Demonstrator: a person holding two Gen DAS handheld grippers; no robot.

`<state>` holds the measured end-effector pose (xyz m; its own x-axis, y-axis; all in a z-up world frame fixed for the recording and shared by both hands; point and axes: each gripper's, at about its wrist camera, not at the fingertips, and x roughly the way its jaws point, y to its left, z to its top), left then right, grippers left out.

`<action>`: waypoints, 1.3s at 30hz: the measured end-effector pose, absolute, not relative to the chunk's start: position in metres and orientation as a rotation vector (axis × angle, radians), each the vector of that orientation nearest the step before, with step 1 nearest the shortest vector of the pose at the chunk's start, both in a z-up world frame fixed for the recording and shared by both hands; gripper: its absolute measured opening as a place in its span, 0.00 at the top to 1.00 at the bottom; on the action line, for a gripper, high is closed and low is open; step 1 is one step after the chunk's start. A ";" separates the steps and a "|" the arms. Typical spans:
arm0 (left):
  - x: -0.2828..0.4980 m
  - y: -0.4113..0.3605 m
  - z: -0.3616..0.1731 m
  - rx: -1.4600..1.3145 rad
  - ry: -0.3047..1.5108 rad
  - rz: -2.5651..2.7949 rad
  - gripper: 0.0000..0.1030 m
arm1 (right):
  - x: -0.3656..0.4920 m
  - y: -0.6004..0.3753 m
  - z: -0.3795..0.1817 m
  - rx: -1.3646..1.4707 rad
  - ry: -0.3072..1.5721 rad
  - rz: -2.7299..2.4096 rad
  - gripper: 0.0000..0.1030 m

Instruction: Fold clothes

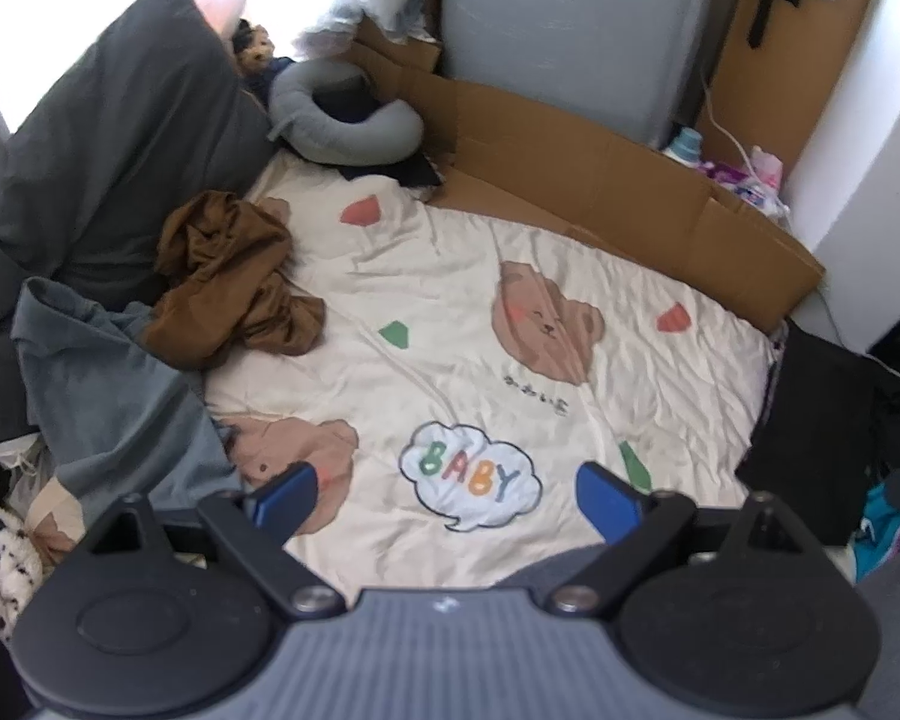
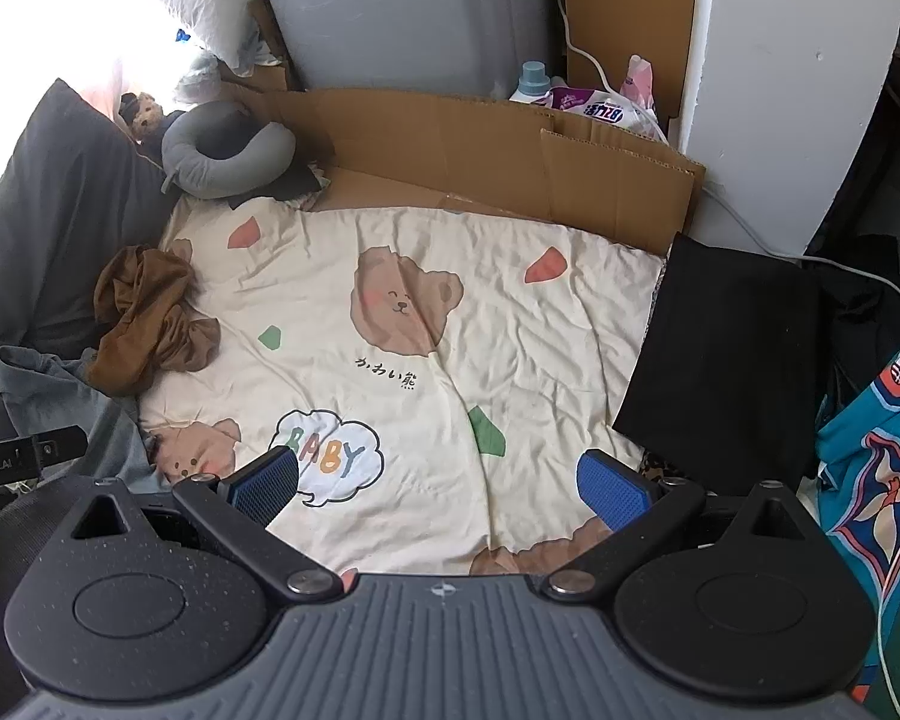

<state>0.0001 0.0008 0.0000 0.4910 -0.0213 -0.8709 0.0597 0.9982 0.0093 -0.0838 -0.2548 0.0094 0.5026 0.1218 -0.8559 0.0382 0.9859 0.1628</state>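
Note:
A crumpled brown garment (image 1: 234, 282) (image 2: 150, 318) lies at the left side of the cream bear-print bedspread (image 1: 450, 312) (image 2: 426, 324). A blue-grey garment (image 1: 120, 402) (image 2: 60, 396) lies bunched below it at the left edge. A flat black garment (image 2: 732, 354) (image 1: 822, 420) rests on the bed's right edge. My left gripper (image 1: 447, 501) hovers open above the "BABY" print, holding nothing. My right gripper (image 2: 441, 489) also stands open over the spread's near part, empty. The left gripper's body (image 2: 24, 456) shows at the far left in the right wrist view.
A dark grey pillow (image 1: 108, 150) and a grey neck pillow (image 1: 342, 114) sit at the back left. Flattened cardboard (image 1: 600, 180) (image 2: 480, 150) lines the far side before a grey panel (image 2: 402, 6). Detergent bottles (image 2: 588, 96) stand at the back right. A patterned teal cloth (image 2: 876, 462) hangs right.

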 end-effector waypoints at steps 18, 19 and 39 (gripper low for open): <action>0.000 0.006 0.000 0.032 1.061 -0.067 0.10 | -0.081 -0.256 0.011 0.160 1.042 0.058 0.01; 0.001 0.006 0.000 0.033 1.061 -0.070 0.10 | -0.081 -0.257 0.011 0.161 1.043 0.057 0.01; 0.003 0.005 -0.001 0.014 1.070 -0.082 0.10 | -0.079 -0.262 0.011 0.133 1.039 0.031 0.01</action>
